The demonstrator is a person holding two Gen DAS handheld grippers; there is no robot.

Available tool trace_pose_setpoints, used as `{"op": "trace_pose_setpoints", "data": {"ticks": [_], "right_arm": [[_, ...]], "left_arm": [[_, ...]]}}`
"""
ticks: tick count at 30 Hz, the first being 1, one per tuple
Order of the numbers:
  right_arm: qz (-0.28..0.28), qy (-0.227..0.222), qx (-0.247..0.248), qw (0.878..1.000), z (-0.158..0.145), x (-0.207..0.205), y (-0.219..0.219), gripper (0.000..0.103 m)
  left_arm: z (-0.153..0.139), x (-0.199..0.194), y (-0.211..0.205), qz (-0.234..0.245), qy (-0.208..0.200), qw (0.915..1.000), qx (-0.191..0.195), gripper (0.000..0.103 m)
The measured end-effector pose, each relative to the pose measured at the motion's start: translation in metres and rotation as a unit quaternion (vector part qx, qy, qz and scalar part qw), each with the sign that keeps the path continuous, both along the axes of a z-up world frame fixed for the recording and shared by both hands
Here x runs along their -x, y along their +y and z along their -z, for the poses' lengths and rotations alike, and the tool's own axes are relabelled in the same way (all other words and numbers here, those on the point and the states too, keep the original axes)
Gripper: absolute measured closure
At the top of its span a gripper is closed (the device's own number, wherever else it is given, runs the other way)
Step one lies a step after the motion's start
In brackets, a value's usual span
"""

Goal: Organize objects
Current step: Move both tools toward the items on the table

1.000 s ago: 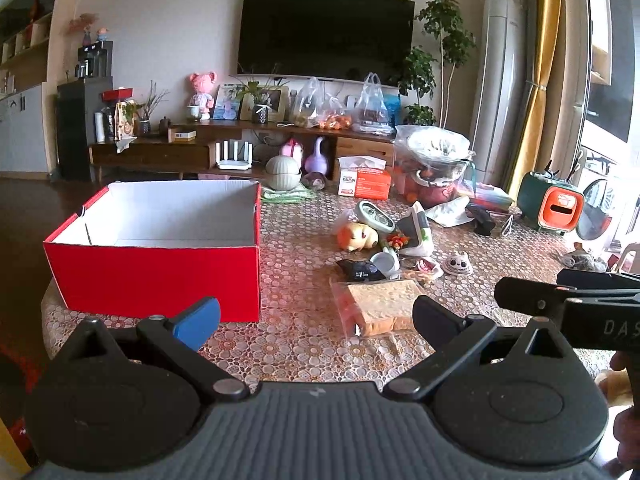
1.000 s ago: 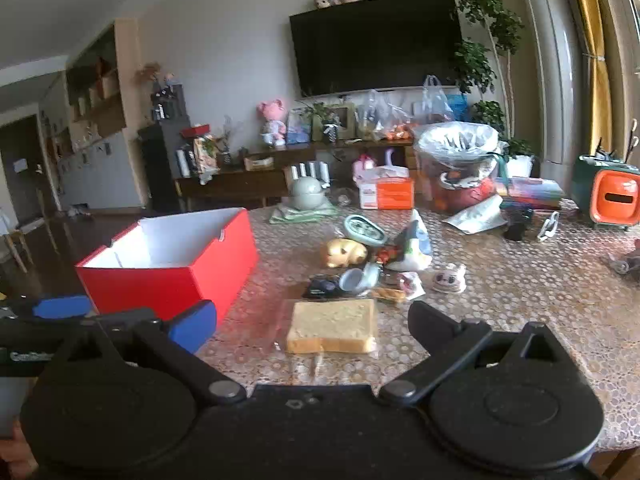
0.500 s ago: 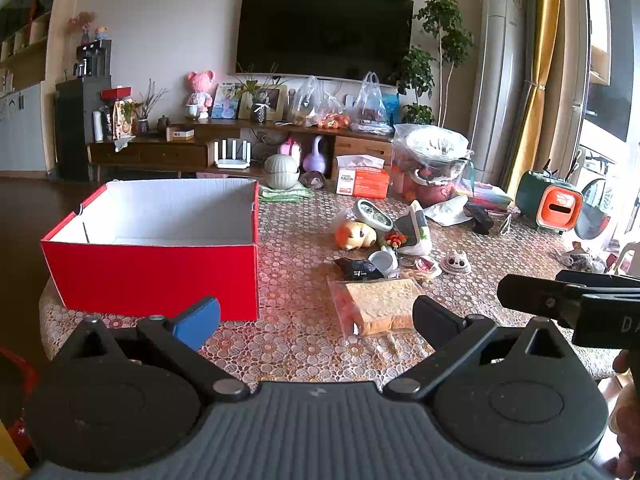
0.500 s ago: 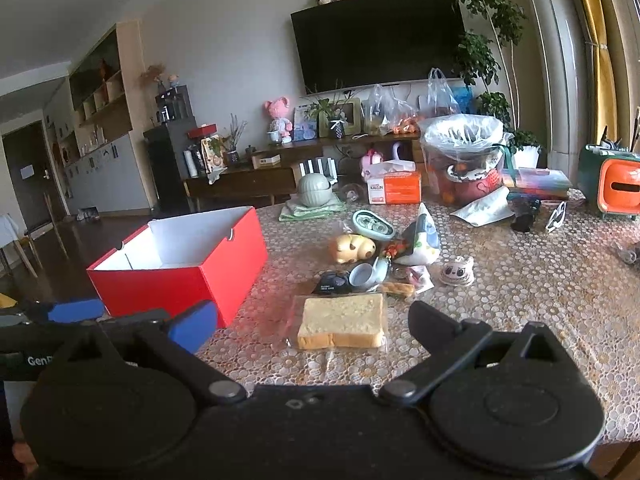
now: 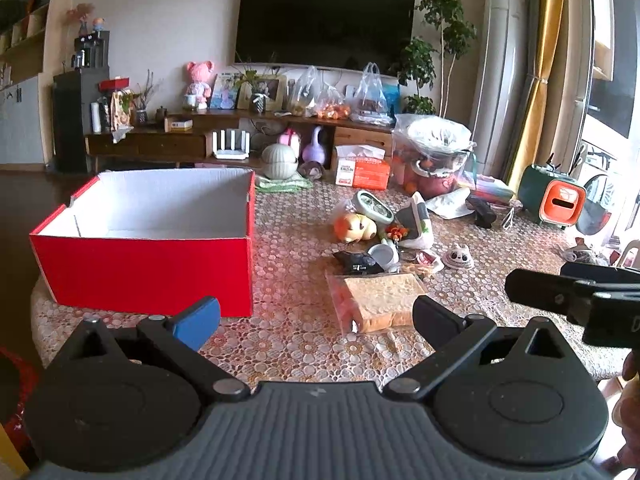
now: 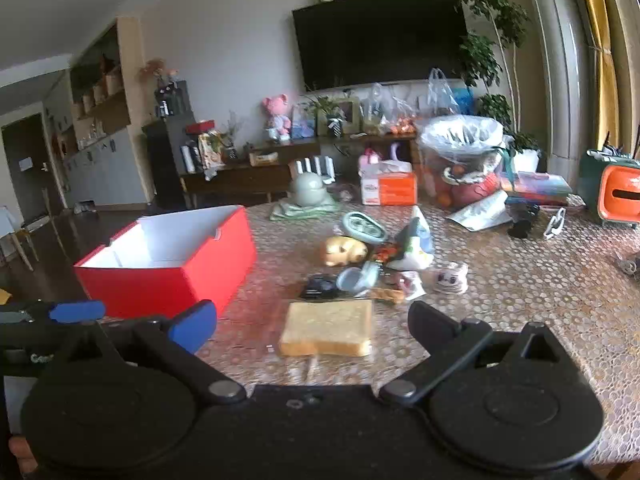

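Observation:
An empty red box (image 5: 148, 256) (image 6: 172, 272) with a white inside stands on the table's left part. A bagged slice of bread (image 5: 380, 300) (image 6: 328, 328) lies near the front edge. Behind it sits a pile of small items: a yellow plush toy (image 5: 356, 228) (image 6: 344, 250), a green clock (image 5: 374, 208), a small cup (image 6: 354, 278), a black pouch (image 5: 358, 262) and a panda figure (image 5: 458, 257) (image 6: 450, 278). My left gripper (image 5: 316, 320) is open above the front edge, left of the bread. My right gripper (image 6: 312, 322) is open just before the bread, nothing between its fingers.
A patterned cloth covers the table (image 5: 288, 340). At the back stand an orange tissue box (image 5: 362, 172), a bagged pot (image 5: 434, 160), a green round jar (image 5: 278, 160) and a green-orange case (image 5: 554, 200). A TV cabinet stands behind the table.
My right gripper has moved closer to the bread, which now sits larger and nearer its fingers. The left gripper has stayed almost still.

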State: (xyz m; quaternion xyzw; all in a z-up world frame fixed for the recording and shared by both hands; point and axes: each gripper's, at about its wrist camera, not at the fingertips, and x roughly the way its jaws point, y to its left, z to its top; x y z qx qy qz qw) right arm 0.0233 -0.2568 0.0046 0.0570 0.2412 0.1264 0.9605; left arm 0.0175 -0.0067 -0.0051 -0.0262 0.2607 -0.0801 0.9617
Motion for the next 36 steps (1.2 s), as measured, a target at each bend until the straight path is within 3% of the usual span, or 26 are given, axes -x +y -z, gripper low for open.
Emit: {"op": "trace_pose_setpoints", "data": {"ticks": [5, 11, 15, 27, 36], "right_arm": [[0.019, 0.02, 0.017, 0.999, 0.009, -0.035, -0.025, 0.001], [0.041, 0.036, 0.058, 0.997, 0.027, -0.075, -0.048, 0.001], [0.04, 0.067, 0.055, 0.995, 0.039, -0.101, -0.064, 0.001], [0.035, 0.089, 0.082, 0.992, 0.061, -0.149, -0.08, 0.002], [0.036, 0.097, 0.091, 0.99, 0.075, -0.179, -0.086, 0.002]], "left_arm": [[0.008, -0.026, -0.014, 0.029, 0.014, 0.9994, -0.012, 0.0], [0.025, -0.058, -0.041, 0.064, 0.019, 0.9968, -0.044, 0.0], [0.039, -0.075, -0.062, 0.093, 0.019, 0.9925, -0.077, 0.0], [0.069, -0.127, -0.097, 0.175, 0.023, 0.9736, -0.145, 0.0], [0.087, -0.161, -0.109, 0.239, 0.037, 0.9532, -0.181, 0.0]]}}
